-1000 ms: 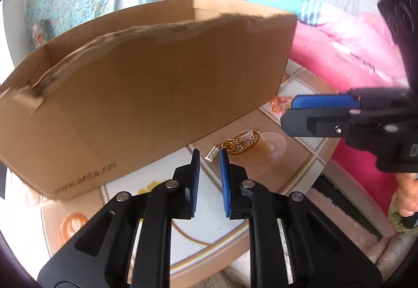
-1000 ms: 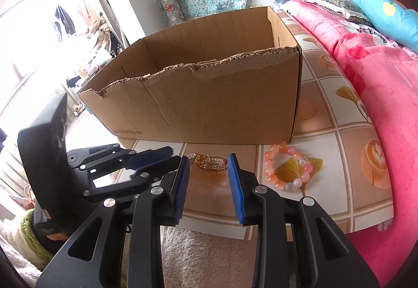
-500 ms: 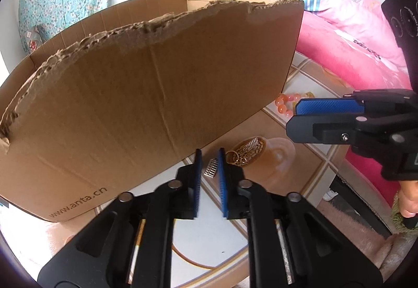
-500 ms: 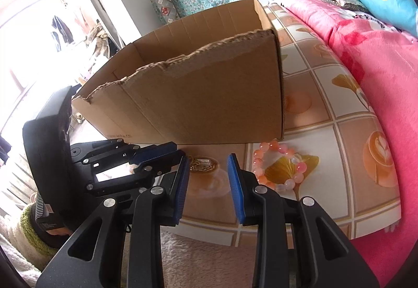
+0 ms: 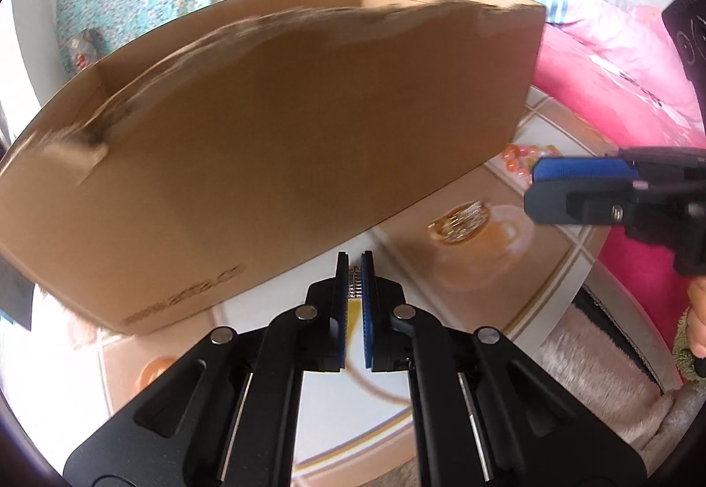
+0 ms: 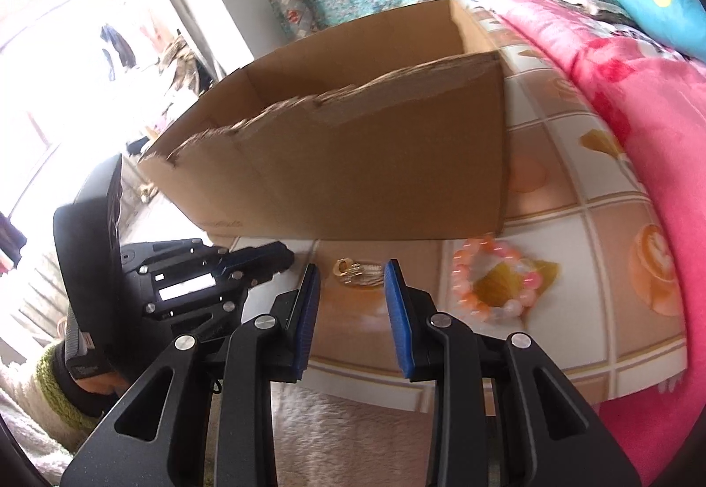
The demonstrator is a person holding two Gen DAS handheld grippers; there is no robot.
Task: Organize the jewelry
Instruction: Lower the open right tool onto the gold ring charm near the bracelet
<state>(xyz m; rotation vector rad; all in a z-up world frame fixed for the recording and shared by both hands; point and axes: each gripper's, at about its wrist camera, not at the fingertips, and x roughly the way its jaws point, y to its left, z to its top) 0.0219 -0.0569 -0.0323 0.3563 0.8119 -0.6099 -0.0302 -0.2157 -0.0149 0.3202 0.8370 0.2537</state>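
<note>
In the left wrist view my left gripper (image 5: 354, 266) is shut on a small silver charm (image 5: 353, 287), low over the table and in front of the cardboard box (image 5: 264, 160). A gold ornament (image 5: 461, 217) lies on the table to its right, apart from the pads. Beyond that lies a pink and orange bead bracelet (image 5: 518, 158), partly behind my right gripper (image 5: 531, 191). In the right wrist view my right gripper (image 6: 351, 268) is open with nothing between its pads. The gold ornament (image 6: 357, 269) lies just past its tips, the bracelet (image 6: 498, 284) to the right, and the left gripper (image 6: 278, 257) to the left.
The open box (image 6: 353, 169) stands close behind the jewelry on the tile-patterned table (image 6: 573, 231). A pink blanket (image 6: 640, 89) borders the table on the right. Fuzzy fabric (image 6: 353, 434) lies along the table's near edge. A hand in a green cuff (image 6: 57, 376) holds the left gripper.
The left gripper's jaws have closed on the silver charm, which now sits apart from the gold ornament. The right gripper has kept its opening and barely moved.
</note>
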